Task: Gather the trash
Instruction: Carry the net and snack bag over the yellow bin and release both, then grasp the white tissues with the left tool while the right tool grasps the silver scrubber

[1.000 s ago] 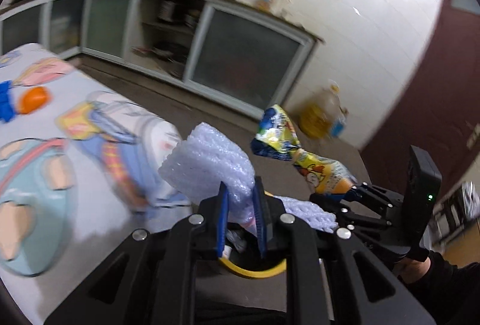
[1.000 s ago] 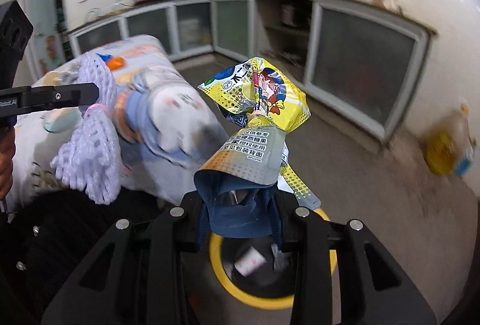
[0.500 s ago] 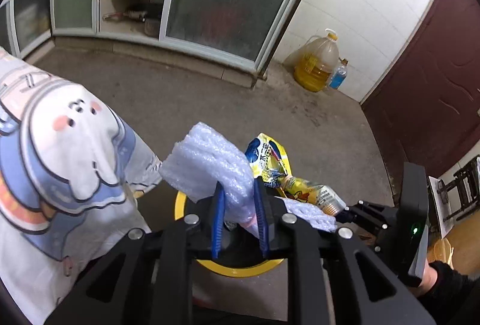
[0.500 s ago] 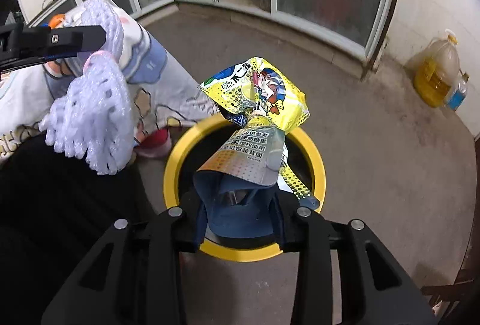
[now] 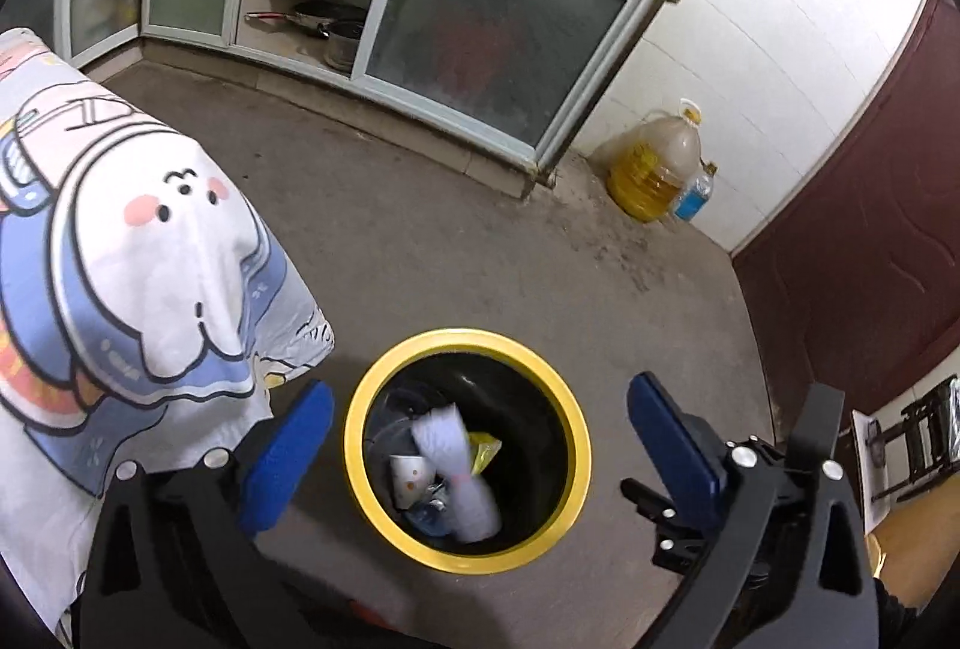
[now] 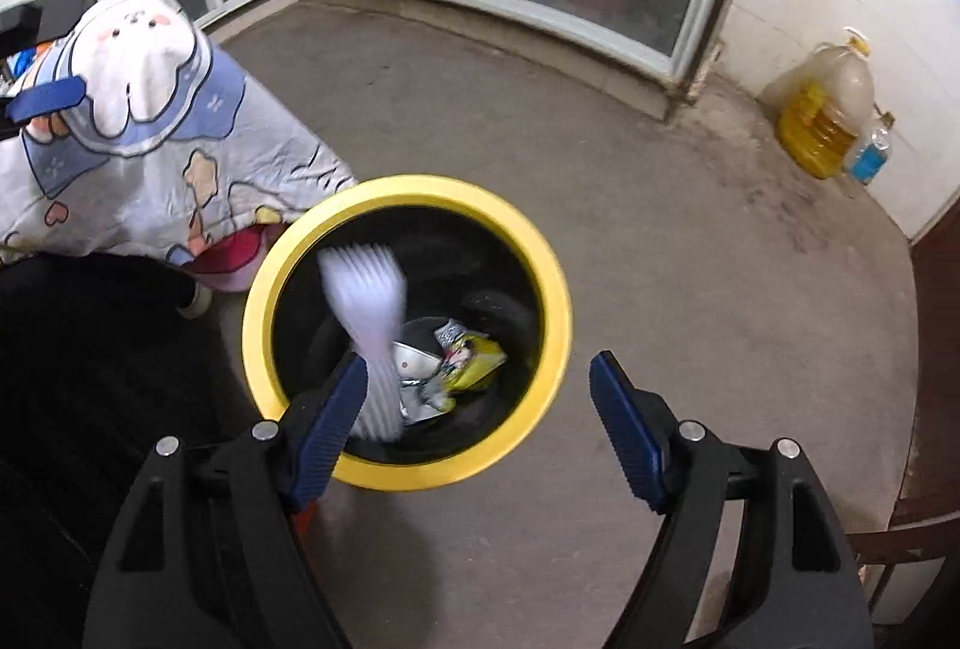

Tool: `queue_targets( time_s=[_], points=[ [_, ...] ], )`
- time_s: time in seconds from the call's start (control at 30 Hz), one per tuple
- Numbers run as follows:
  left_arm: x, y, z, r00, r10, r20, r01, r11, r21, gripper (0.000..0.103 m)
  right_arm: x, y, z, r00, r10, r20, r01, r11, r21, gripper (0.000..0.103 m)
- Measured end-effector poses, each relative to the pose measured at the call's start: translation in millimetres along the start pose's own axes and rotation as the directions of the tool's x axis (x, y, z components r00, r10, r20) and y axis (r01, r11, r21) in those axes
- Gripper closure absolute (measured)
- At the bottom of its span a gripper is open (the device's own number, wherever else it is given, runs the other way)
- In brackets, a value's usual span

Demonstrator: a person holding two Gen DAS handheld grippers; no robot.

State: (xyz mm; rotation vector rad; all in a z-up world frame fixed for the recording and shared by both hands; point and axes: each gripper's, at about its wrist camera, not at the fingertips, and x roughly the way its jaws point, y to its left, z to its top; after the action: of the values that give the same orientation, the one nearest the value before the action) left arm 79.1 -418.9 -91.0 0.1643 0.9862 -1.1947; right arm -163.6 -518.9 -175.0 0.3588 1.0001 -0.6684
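a cartoon-print cloth drapes over a table edge at the left of the grey floor. beside it stands the yellow-rimmed black bin, below both grippers. the left gripper has its jaws opening, spread wide, nothing between its pads. the right gripper is opening too, gripping nothing. the white foam net is a blur inside the bin mouth. the yellow snack wrapper lies at the bottom among other scraps.
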Motion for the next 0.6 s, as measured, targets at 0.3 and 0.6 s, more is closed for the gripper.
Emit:
queue_targets(
  time_s=[0.3, 0.6],
  points=[
    [-111, 24, -6, 0.968, 0.030, 0.249, -0.010, 0.997, -0.080, 0.008, -65, 20, 38, 0.954, 0.084, 0.287, -0.083, 0.996, -0.018, 0.027],
    [-277, 97, -62, 0.811, 0.338, 0.477, -0.271, 0.940, -0.206, 0.008, -143, 136, 99, 0.782, 0.359, 0.509, -0.249, 0.929, -0.273, 0.015]
  ],
)
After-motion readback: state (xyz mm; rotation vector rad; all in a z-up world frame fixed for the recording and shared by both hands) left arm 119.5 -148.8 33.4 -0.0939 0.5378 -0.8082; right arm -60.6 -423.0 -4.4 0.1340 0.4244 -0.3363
